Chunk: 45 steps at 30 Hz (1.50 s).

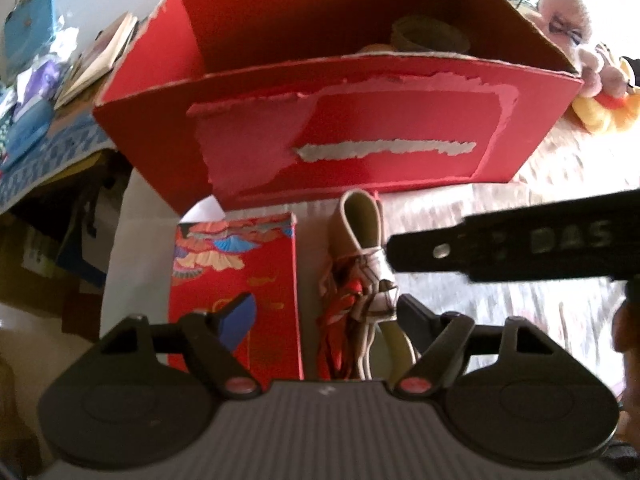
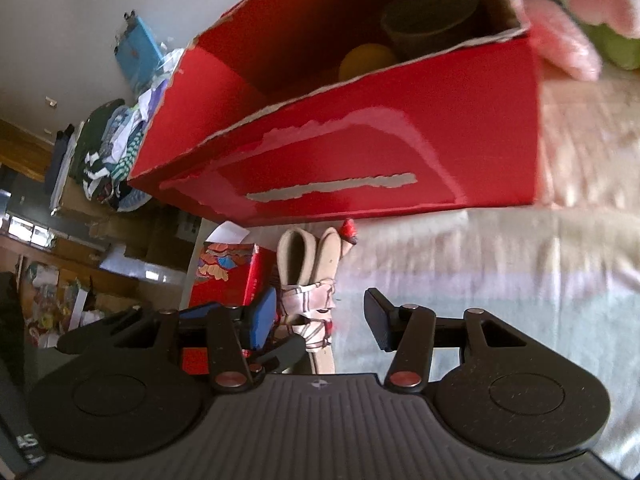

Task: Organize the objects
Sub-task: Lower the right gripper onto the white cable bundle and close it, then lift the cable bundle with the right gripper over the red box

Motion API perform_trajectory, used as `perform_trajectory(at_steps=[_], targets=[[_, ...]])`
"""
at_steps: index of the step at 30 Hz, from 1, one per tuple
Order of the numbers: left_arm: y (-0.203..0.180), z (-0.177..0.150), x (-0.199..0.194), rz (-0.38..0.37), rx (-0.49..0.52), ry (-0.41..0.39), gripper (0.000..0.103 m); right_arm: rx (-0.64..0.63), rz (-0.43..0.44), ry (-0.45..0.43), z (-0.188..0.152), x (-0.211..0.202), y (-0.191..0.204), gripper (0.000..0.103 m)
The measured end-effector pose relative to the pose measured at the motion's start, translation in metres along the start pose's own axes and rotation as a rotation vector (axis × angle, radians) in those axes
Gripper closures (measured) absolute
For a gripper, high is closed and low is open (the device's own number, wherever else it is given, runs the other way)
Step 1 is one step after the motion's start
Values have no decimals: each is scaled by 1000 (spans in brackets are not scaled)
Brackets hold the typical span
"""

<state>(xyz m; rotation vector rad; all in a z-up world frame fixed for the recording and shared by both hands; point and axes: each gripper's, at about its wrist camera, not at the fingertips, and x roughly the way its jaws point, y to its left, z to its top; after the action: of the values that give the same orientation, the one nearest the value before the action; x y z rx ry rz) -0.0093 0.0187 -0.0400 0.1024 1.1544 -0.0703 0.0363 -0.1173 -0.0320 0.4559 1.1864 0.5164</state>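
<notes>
1. Before the big red box [image 1: 360, 136], a pair of sandals [image 1: 366, 276] lies on the bed [image 1: 500, 308]; a small patterned red box [image 1: 236, 280] sits just left of them.
2. Left tool [image 1: 326, 314] straddles the sandals, jaws apart, gripping nothing.
3. Right tool [image 2: 320, 320] hovers over them too, jaws apart.
4. Inside the big red box: a dark bowl [image 2: 432, 20]; a yellow ball [image 2: 366, 62].

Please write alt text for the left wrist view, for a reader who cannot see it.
The open left gripper hovers over a pair of beige sandals lying beside a small patterned red box on a pale bedspread. Behind them stands a large, torn red cardboard box, open at the top. The right gripper reaches in from the right.
</notes>
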Motion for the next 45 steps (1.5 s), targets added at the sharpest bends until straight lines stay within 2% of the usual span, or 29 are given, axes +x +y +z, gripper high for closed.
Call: perform_trajectory(at_steps=[10, 11, 13, 15, 19, 24, 29, 35, 40, 45], targets=[[0, 7, 4, 18, 58, 16, 21, -11, 20, 72, 5, 27, 1, 51], [0, 5, 3, 20, 65, 15, 21, 5, 25, 83, 6, 30, -1, 52], [0, 5, 2, 21, 82, 11, 21, 38, 42, 105, 6, 34, -6, 65], [-1, 5, -1, 20, 100, 2, 23, 64, 60, 115, 8, 33, -10, 69], [-4, 6, -8, 4, 140, -21, 28, 66, 63, 110, 8, 26, -14, 73], [-16, 4, -13, -47, 187, -40, 28, 75, 61, 95, 9, 16, -20, 76], [-31, 1, 1, -62, 221, -11, 31, 83, 64, 76, 8, 8, -25, 77], [-38, 0, 20, -97, 210, 43, 43, 89, 64, 45, 4, -3, -34, 79], [-48, 2, 27, -96, 217, 52, 50, 105, 59, 23, 0, -12, -41, 79], [-62, 4, 22, -99, 247, 40, 53, 104, 49, -8, -3, -21, -42, 80]])
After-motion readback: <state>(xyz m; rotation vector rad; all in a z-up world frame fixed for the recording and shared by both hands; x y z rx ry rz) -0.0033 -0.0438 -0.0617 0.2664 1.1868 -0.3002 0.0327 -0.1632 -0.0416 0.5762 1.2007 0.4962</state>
